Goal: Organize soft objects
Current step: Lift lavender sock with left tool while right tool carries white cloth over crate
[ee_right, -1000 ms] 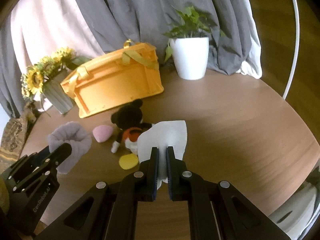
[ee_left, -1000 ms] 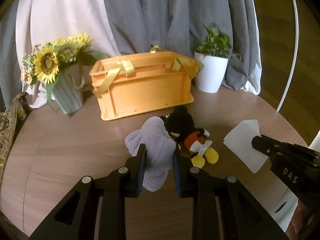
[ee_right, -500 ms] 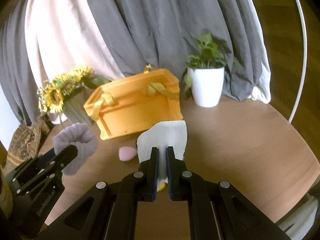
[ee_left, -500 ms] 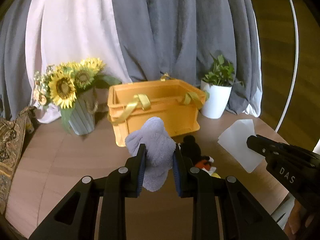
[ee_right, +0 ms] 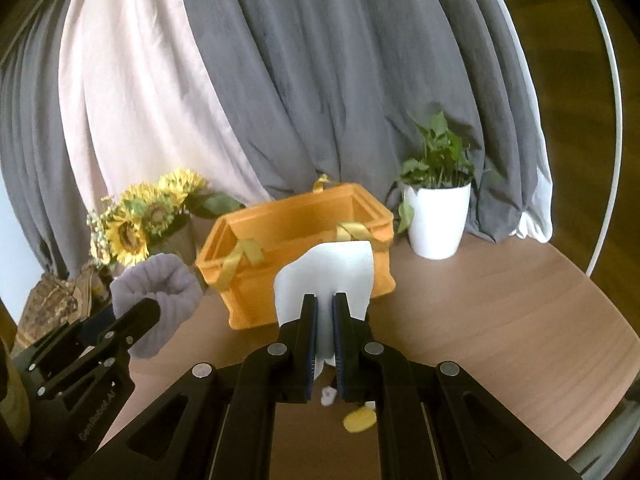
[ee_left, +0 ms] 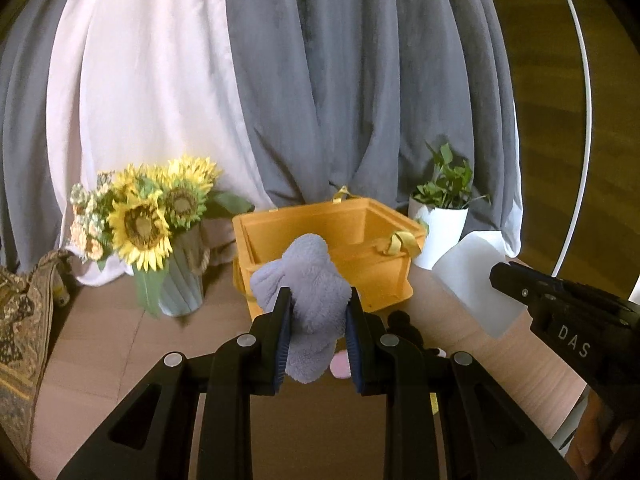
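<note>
Left wrist: jaws clamp grey plush (ee_left: 308, 300), right jaws pinch white cloth (ee_right: 332, 276)

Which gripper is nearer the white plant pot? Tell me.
Right. The right gripper, shut on the white cloth, is ahead-left of the plant pot. The left gripper, clamping the grey plush, sits farther left.

**Soft things I'm holding in front of the crate**

I'm holding a fluffy lavender-grey plush cloth (ee_left: 308, 300) pinched between my left fingers, bunched and drooping below them. A smooth white cloth (ee_right: 332, 276) is standing upright, clamped between my right fingers. Ahead, the orange crate (ee_left: 332, 248) with yellow ribbon handles is sitting open on the wooden table, near both cloths.
</note>
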A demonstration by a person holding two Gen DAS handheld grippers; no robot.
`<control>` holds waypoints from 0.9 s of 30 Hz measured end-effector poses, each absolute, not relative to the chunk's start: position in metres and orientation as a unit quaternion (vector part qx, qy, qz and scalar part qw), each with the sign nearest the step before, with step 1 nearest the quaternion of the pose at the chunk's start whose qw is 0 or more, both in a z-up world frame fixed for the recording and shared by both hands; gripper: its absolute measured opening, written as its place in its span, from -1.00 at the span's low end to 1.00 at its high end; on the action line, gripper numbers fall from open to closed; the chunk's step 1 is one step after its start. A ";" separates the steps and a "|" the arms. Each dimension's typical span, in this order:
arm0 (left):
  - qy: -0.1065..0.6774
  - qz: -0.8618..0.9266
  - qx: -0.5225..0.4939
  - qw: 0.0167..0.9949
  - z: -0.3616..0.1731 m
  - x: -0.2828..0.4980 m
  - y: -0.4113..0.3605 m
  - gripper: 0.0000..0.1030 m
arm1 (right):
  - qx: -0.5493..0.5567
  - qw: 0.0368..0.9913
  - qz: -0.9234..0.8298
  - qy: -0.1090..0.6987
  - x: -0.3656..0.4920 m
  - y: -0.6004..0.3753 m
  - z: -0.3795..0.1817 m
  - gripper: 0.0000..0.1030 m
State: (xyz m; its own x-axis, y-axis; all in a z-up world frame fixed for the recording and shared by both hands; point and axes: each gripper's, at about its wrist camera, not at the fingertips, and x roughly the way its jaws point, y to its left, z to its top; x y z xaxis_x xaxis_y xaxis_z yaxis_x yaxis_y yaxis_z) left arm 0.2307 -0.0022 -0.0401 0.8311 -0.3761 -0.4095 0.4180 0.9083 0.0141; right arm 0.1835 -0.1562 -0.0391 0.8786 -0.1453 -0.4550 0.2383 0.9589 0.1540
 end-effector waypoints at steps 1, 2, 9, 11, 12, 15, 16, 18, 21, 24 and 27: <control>0.201 -0.209 0.052 0.956 -0.038 0.232 -0.001 -0.51 | 0.104 0.964 -0.102 0.222 0.185 -0.154 -0.037 -0.82; 0.199 -0.210 0.052 0.956 -0.037 0.234 0.000 -0.51 | 0.104 0.965 -0.104 0.218 0.186 -0.153 -0.035 -0.82; 0.181 -0.211 0.046 0.959 -0.023 0.243 0.001 -0.51 | 0.107 0.968 -0.107 0.201 0.197 -0.150 -0.023 -0.82; 0.173 -0.208 0.045 0.962 -0.019 0.245 0.000 -0.51 | 0.107 0.969 -0.103 0.197 0.201 -0.152 -0.019 -0.82; 0.168 -0.204 0.044 0.963 -0.016 0.246 -0.002 -0.51 | 0.108 0.970 -0.100 0.193 0.203 -0.154 -0.017 -0.82; 0.162 -0.196 0.039 0.966 -0.009 0.250 -0.006 -0.51 | 0.104 0.973 -0.091 0.186 0.210 -0.158 -0.011 -0.82; 0.161 -0.194 0.038 0.967 -0.008 0.253 -0.008 -0.51 | 0.102 0.974 -0.087 0.185 0.213 -0.160 -0.009 -0.82; 0.155 -0.188 0.036 0.969 -0.004 0.256 -0.012 -0.51 | 0.100 0.975 -0.079 0.181 0.221 -0.165 -0.004 -0.82; 0.147 -0.180 0.033 0.972 0.002 0.261 -0.019 -0.51 | 0.094 0.978 -0.070 0.172 0.229 -0.171 0.001 -0.82; 0.140 -0.174 0.032 0.974 0.005 0.268 -0.024 -0.51 | 0.090 0.980 -0.063 0.166 0.238 -0.178 0.006 -0.82; 0.134 -0.169 0.031 0.976 0.009 0.274 -0.029 -0.51 | 0.087 0.982 -0.056 0.159 0.246 -0.184 0.010 -0.82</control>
State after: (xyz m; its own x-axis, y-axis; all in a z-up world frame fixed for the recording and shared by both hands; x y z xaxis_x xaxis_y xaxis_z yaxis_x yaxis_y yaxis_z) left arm 0.2743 -0.0286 0.0092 0.9072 -0.3211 -0.2718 0.3374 0.9412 0.0144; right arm 0.2464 -0.1843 0.0095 0.9430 -0.0826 -0.3224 0.1381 0.9785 0.1533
